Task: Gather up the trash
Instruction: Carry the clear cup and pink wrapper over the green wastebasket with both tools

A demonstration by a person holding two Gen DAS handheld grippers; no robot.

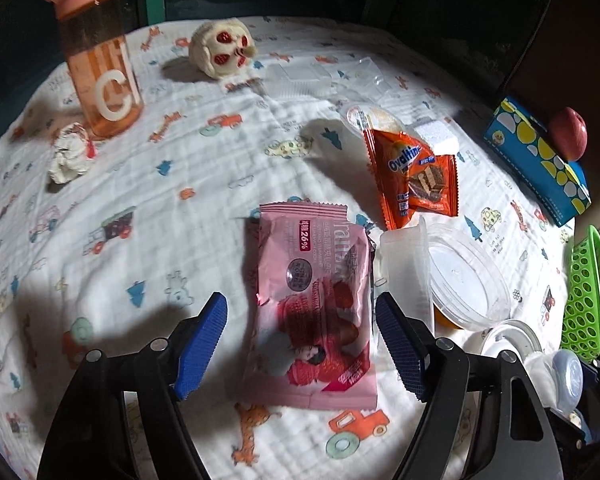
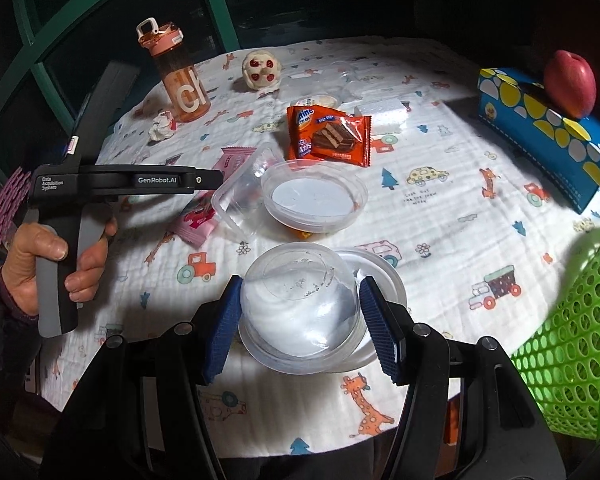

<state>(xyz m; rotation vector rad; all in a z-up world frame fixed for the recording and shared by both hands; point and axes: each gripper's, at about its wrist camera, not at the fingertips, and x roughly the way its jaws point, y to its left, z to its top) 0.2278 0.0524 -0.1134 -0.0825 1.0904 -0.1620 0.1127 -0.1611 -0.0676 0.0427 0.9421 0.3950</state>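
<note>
Pink snack wrapper (image 1: 314,312) lies flat, clear plastic cup (image 2: 300,304) upside-down.

On the printed cloth (image 1: 148,208): orange water bottle (image 1: 100,68) upright at the far left, skull-shaped toy (image 1: 222,48) beside it — red apple (image 2: 570,82) resting atop the blue box (image 2: 544,132).

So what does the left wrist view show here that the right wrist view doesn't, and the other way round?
Only the left wrist view: the left claw open, straddling the pink wrapper without its pads touching it, and nearly the whole wrapper.

Only the right wrist view: the right claw shut on a clear plastic cup, the hand gripping the other tool's handle, and much of the green basket.

Both: the orange bottle, Ovaltine packet, blue box with the apple, and the crumpled tissue.
</note>
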